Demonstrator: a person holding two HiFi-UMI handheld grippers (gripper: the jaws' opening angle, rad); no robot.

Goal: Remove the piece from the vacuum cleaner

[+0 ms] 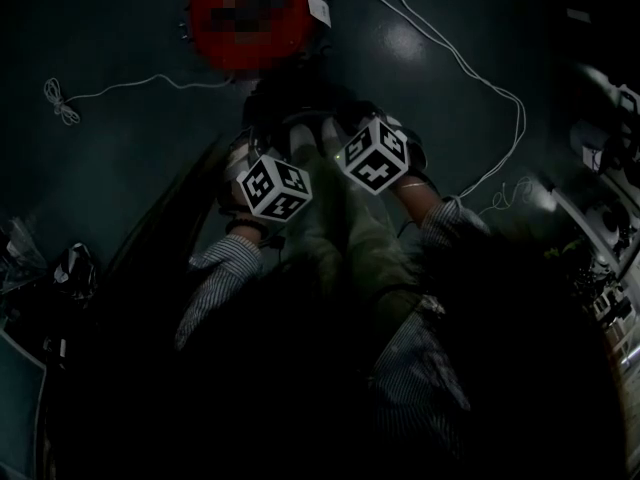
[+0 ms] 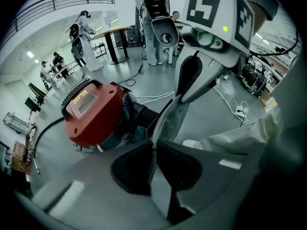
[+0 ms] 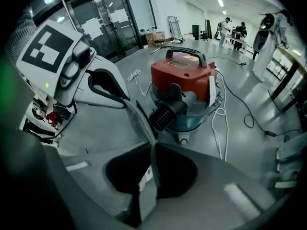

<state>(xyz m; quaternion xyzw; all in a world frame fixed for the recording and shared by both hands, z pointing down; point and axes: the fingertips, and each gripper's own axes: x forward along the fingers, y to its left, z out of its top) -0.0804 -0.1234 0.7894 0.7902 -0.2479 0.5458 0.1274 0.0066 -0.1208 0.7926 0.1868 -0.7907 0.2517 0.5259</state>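
Observation:
The red vacuum cleaner (image 1: 250,13) stands on the grey floor ahead of me, its black ribbed port (image 3: 165,113) facing my grippers. A grey cloth piece (image 2: 168,121) with a white label (image 3: 145,176) is stretched between both grippers, a little in front of the port. My left gripper (image 2: 153,145) is shut on one edge of the cloth. My right gripper (image 3: 152,147) is shut on the other edge. In the head view the two marker cubes (image 1: 273,188) sit side by side just below the vacuum, with the cloth (image 1: 350,233) hanging under them.
A white cable (image 1: 470,68) runs across the floor to the right of the vacuum, and a black cord (image 2: 41,133) leads off its other side. People and tables (image 2: 112,37) stand far back; glass doors (image 3: 110,18) lie to one side. Shelves with clutter (image 1: 610,218) line the right.

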